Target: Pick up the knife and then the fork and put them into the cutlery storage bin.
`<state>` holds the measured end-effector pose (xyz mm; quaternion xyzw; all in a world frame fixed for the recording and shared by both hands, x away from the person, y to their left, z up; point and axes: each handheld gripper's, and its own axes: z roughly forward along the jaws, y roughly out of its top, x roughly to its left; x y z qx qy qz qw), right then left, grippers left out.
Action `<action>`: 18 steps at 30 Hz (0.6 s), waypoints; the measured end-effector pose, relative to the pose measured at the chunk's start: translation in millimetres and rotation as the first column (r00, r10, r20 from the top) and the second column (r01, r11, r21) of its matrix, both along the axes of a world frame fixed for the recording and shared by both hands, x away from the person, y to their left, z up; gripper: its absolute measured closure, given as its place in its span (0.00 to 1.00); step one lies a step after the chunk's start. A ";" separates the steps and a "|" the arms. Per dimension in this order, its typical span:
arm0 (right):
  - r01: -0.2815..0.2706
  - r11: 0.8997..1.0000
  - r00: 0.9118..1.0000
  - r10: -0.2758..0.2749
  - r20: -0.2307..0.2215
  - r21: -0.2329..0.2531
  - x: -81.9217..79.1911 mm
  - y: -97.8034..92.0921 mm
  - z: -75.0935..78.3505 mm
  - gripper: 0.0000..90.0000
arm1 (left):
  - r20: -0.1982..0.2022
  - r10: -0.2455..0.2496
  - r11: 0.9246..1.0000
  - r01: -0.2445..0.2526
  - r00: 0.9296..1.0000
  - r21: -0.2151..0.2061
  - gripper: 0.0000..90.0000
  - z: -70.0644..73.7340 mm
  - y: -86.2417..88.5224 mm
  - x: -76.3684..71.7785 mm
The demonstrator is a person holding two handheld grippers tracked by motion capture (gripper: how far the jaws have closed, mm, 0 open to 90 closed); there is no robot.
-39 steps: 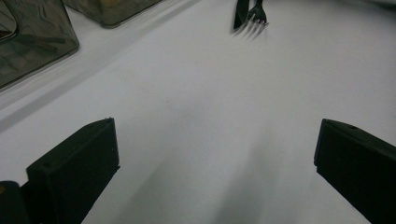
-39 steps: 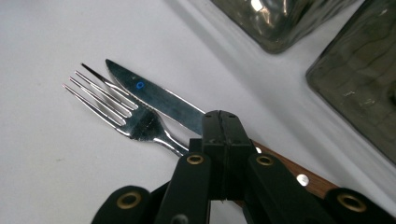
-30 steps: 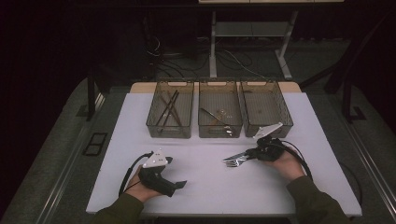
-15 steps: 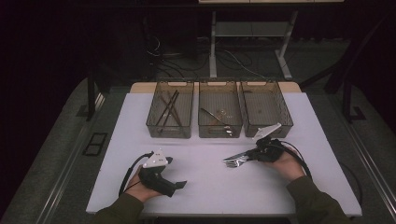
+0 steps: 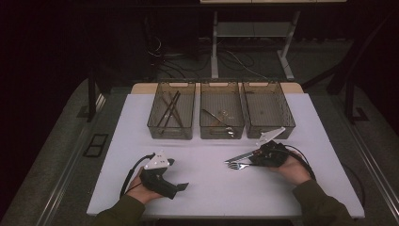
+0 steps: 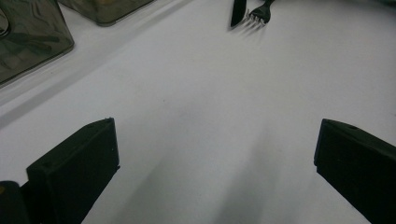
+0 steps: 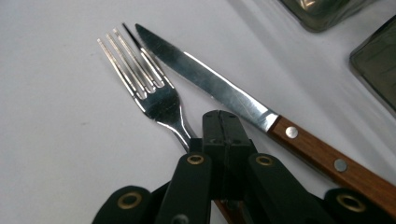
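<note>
While the right gripper (image 7: 223,122) has its jaws pressed together, the fork (image 7: 144,88) lies on the bench (image 5: 211,188) right beside them, handle hidden under the jaws, tines pointing away. The knife (image 7: 219,88) lies just beside the fork, tip the same way, wooden handle cut off. The left gripper (image 6: 210,158) sits with jaws wide apart over bare bench. Nothing has moved since a second ago.

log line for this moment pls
left gripper: open, idle on table | right gripper: shut beside fork and knife | three bins behind
</note>
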<state>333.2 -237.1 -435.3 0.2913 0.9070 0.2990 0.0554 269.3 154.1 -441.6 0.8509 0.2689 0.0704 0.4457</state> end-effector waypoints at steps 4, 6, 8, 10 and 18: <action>-0.004 1.000 1.000 0.004 -0.002 0.006 -4.2 -3.8 1.2 1.00 | -0.003 -0.006 1.000 0.006 1.000 0.002 0.00 -0.4 -0.5 0.1; -0.012 1.000 1.000 0.012 -0.009 0.015 -6.1 -5.5 2.3 1.00 | -0.004 -0.008 1.000 0.008 1.000 0.002 0.00 -0.5 -0.7 0.0; -0.016 1.000 1.000 0.016 0.001 0.011 -6.6 -4.8 2.3 1.00 | -0.004 -0.006 1.000 0.006 1.000 0.002 0.00 -0.9 -1.1 0.3; -0.004 1.000 1.000 0.005 0.026 -0.019 -4.5 -2.6 0.0 1.00 | -0.004 -0.004 1.000 0.004 1.000 0.001 0.00 -0.7 -1.3 0.1; -0.028 0.999 1.000 0.028 -0.005 -0.019 -4.7 -0.6 -1.4 1.00 | -0.005 -0.010 1.000 0.010 1.000 0.001 0.00 -0.9 -0.9 0.3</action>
